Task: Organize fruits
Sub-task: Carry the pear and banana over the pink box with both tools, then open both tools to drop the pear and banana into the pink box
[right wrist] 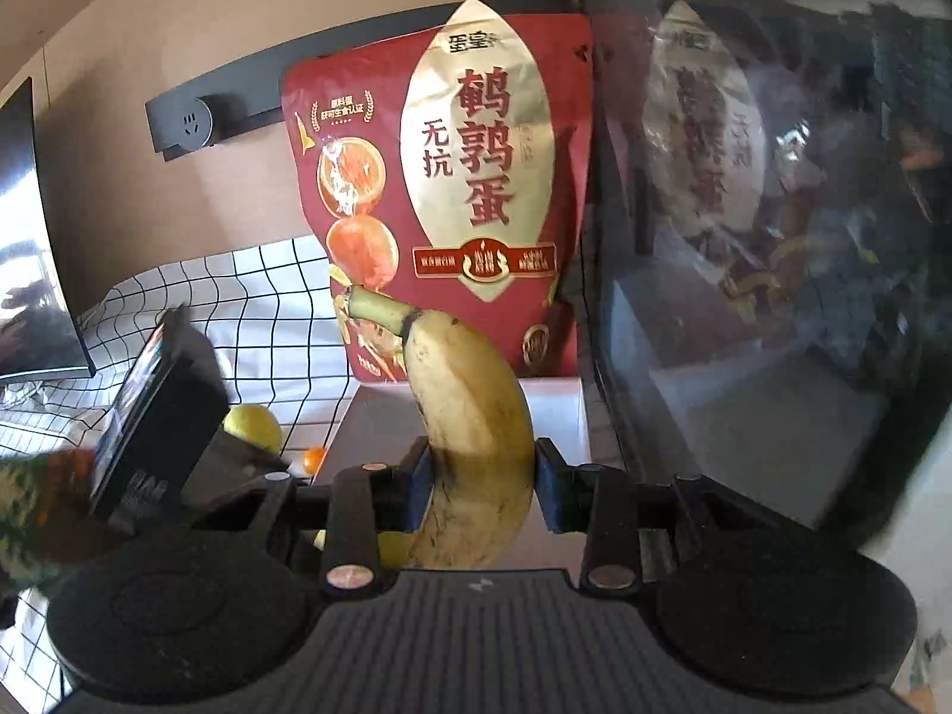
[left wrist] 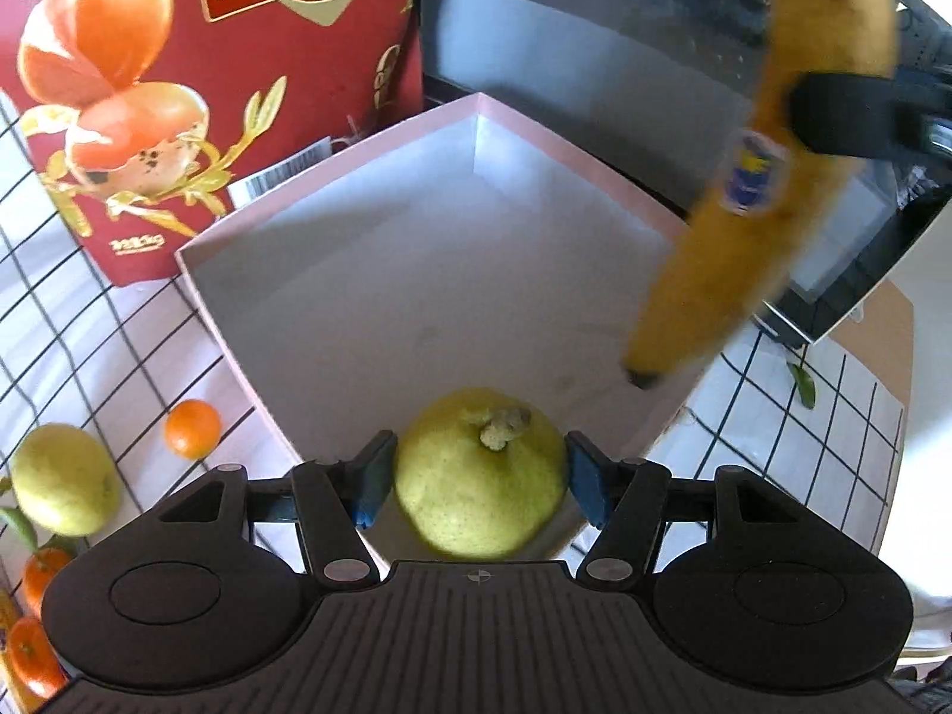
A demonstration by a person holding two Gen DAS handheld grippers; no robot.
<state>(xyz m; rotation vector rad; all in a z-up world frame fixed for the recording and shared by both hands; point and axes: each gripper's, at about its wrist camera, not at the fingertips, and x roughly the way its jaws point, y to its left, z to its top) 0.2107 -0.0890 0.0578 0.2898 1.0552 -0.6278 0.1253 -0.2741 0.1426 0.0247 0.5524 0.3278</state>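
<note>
My left gripper [left wrist: 481, 473] is shut on a yellow-green citrus fruit [left wrist: 479, 494], stem end up, its blue pads pressing both sides. It hangs over the near corner of an open pink box [left wrist: 333, 178] with a bare white inside. In the right wrist view my right gripper [right wrist: 483, 488] is shut on a spotted banana [right wrist: 470, 410], stem up. The same banana [left wrist: 773, 178] hangs at the box's right side in the left wrist view, blurred, with its tip just over the right wall.
A red snack bag [left wrist: 178, 59] stands behind the box, and a black glass-fronted appliance [left wrist: 595, 59] at the back right. On the checked cloth [left wrist: 89, 327] left of the box lie another yellow-green fruit [left wrist: 62, 479] and small oranges [left wrist: 191, 428]. A patterned sleeve [right wrist: 30, 506] shows at the left.
</note>
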